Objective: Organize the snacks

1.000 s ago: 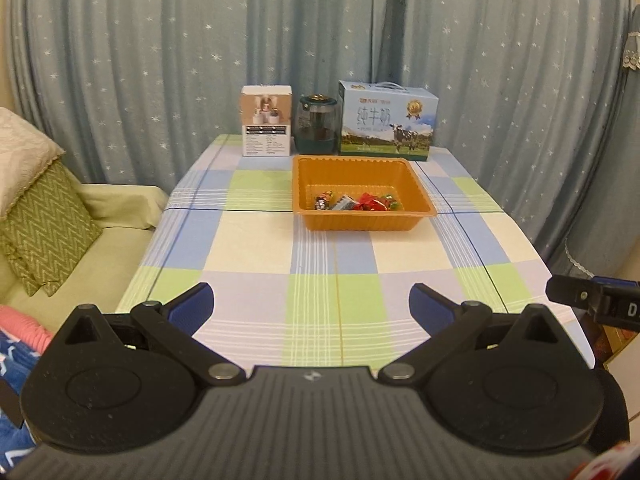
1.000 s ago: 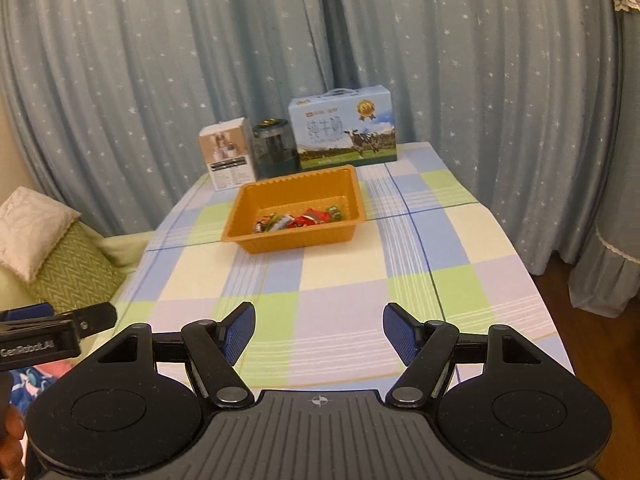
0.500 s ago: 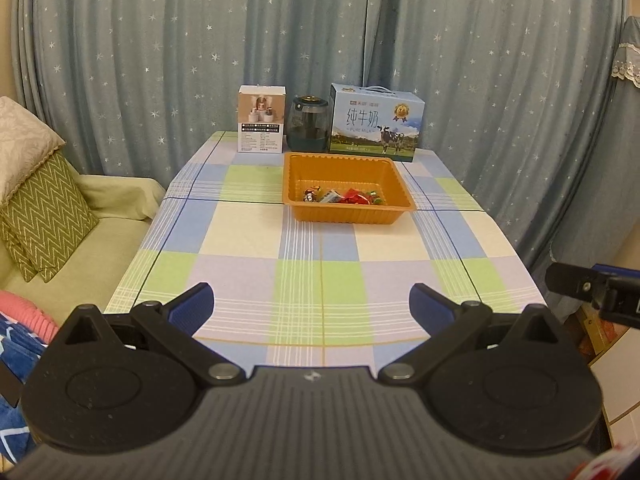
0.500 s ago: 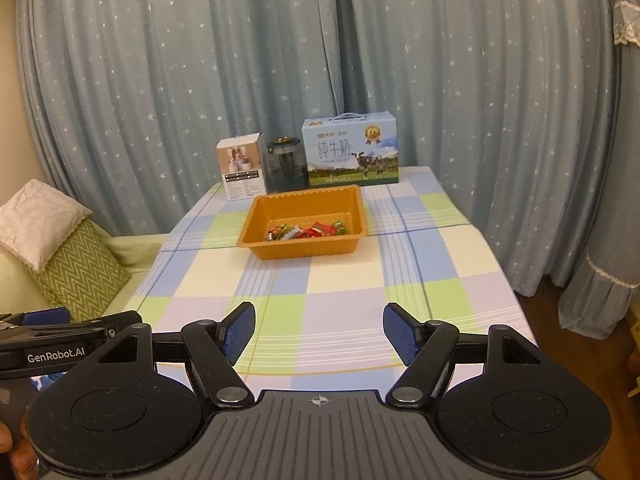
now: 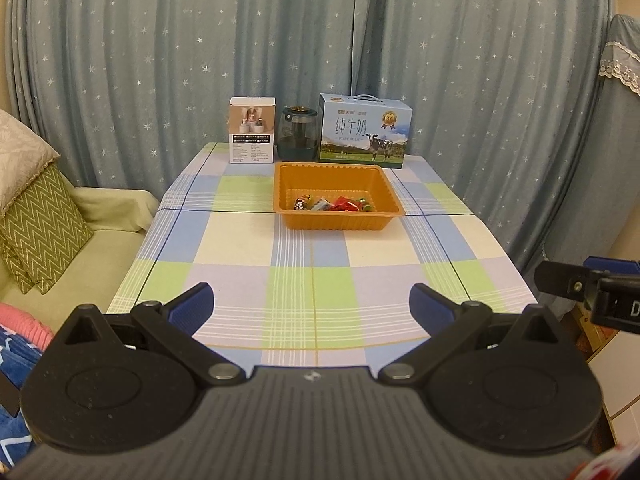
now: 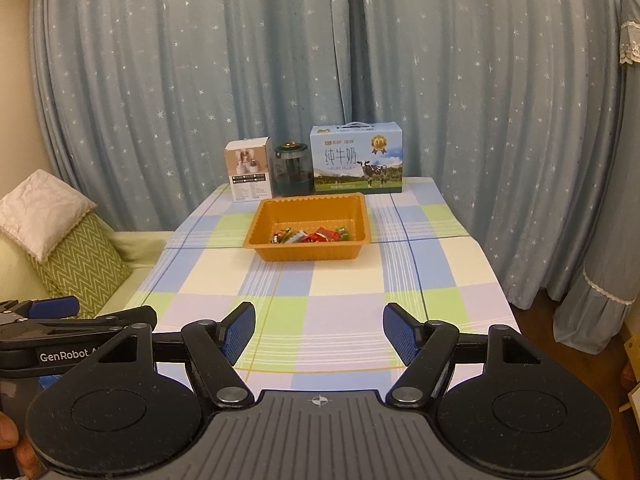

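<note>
Snacks (image 5: 334, 204) in tray (image 5: 320, 222); far beyond jaws.

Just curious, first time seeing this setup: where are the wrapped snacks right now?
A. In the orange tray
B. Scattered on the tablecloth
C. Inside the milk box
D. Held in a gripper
A: the snacks lie along the near side of the orange tray, and both the left gripper and right gripper are open and empty.

Right hand-held gripper (image 6: 319, 332) open, empty, near tabletop (image 6: 344, 280) edge. Snacks (image 6: 310, 236) inside orange tray (image 6: 308, 254), far centre.
</note>
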`<state>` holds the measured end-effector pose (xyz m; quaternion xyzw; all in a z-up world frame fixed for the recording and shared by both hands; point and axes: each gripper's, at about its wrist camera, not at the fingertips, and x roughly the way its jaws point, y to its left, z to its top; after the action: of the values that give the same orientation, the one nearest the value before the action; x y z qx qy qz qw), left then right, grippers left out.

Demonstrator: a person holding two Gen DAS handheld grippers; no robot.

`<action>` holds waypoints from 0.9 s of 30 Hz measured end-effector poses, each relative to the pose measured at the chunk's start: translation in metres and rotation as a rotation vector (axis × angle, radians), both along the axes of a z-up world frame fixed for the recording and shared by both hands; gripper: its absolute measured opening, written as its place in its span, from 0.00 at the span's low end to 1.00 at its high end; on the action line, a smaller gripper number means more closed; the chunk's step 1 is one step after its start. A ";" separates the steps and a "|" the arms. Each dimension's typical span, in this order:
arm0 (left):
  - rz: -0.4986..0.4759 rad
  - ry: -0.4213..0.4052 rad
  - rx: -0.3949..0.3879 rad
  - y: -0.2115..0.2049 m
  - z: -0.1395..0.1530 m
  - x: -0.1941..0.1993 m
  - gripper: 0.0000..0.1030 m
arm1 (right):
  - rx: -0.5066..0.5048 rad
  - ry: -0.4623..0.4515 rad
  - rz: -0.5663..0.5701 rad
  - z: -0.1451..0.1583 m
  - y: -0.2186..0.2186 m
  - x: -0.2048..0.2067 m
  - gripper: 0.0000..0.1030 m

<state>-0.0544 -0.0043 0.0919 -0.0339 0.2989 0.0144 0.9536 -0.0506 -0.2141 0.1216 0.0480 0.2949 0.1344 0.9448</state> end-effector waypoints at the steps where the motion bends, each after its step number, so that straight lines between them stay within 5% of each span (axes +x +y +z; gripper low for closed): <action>1: 0.000 0.001 -0.001 0.000 0.000 0.000 1.00 | 0.000 0.001 0.002 -0.001 0.001 -0.001 0.69; 27: 0.001 0.013 -0.005 0.002 -0.009 0.003 1.00 | 0.007 0.026 0.008 -0.010 0.000 0.007 0.69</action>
<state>-0.0514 -0.0018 0.0828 -0.0365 0.3054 0.0143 0.9514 -0.0437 -0.2142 0.1113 0.0518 0.3069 0.1383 0.9402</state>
